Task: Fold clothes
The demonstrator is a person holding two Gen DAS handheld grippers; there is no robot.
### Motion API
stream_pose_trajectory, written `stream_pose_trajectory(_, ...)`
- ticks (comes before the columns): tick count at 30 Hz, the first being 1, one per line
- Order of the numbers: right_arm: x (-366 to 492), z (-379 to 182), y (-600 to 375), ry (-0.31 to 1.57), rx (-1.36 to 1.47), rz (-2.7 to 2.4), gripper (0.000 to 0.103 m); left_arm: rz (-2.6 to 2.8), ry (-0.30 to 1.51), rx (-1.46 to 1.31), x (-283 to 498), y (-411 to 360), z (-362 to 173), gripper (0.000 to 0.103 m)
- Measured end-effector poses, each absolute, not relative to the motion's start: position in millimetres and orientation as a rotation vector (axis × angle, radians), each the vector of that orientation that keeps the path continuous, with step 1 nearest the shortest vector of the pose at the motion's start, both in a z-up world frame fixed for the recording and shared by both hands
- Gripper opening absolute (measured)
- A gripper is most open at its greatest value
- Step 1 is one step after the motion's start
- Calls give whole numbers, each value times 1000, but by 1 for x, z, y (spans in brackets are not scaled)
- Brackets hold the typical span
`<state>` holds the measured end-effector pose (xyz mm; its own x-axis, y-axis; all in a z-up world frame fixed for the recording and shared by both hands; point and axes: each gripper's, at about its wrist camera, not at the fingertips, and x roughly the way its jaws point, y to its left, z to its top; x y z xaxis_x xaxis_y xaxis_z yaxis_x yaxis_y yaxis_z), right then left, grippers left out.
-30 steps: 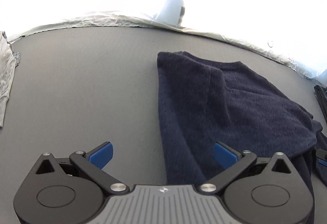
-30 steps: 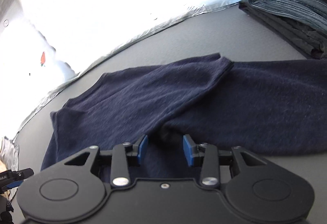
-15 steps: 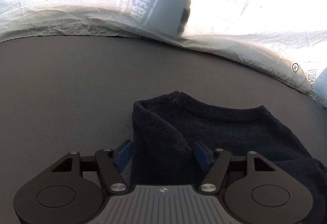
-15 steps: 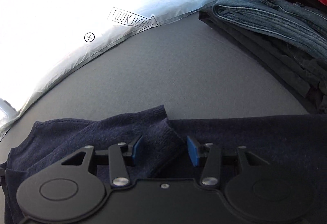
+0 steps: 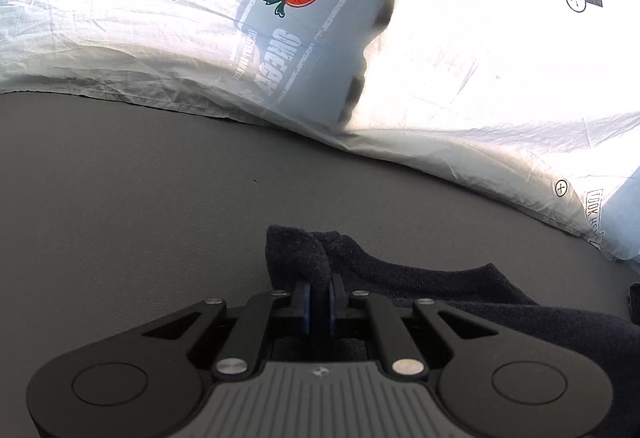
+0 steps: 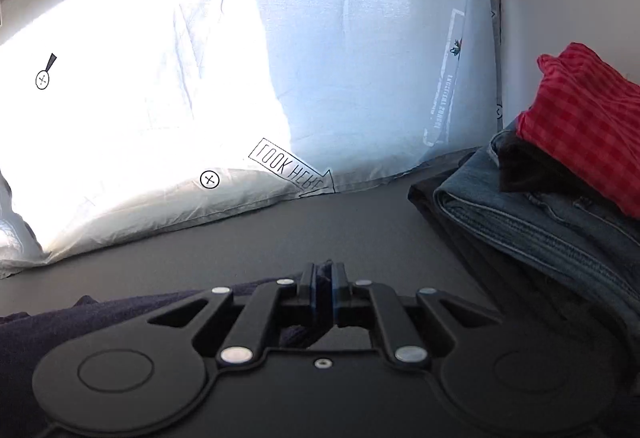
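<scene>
Jaws have snapped shut on both sides! A second ago the left gripper [image 5: 319, 292] stood wide open over the dark blue sweater [image 5: 460, 302] and the right gripper [image 6: 323, 288] hovered half-open above it; now each one pinches a bunched fold of the knit. That means the grasp is made, and by my reckoning the lift and carry-over of this fold comes next.

Left side: the blue pads are squeezed narrow with a hump of cloth bulging out just ahead of them, at the sweater's left corner. The rest of the garment trails off to the right across the grey tabletop [image 5: 140, 198], flat and low.

Right side: jaws nearly together, a thin tuft of navy poking up between them, the sweater spreading away to the left along the near edge.

Beyond, the white sheet [image 6: 160, 98] hangs at the far edge, carrot print showing. A stack of folded clothes [image 6: 560, 190], red check on top of jeans, waits at the right edge, well apart from the grip.
</scene>
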<state>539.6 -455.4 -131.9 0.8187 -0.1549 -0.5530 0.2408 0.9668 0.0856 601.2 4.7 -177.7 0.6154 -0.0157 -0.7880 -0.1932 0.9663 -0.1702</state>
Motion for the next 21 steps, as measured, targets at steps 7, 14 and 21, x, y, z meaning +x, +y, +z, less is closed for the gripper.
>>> stream_pose_trajectory(7, 556, -177, -466, 776, 203, -264, 42, 156, 975, -114, 601, -6, -198, 84)
stream_pose_trajectory(14, 549, -196, -478, 815, 372, -240, 60, 133, 1014, -49, 568, -7, -194, 98)
stream_pose_trajectory(21, 545, -204, -488, 786, 597, -195, 13, 134, 1106, -85, 518, -6, -200, 98)
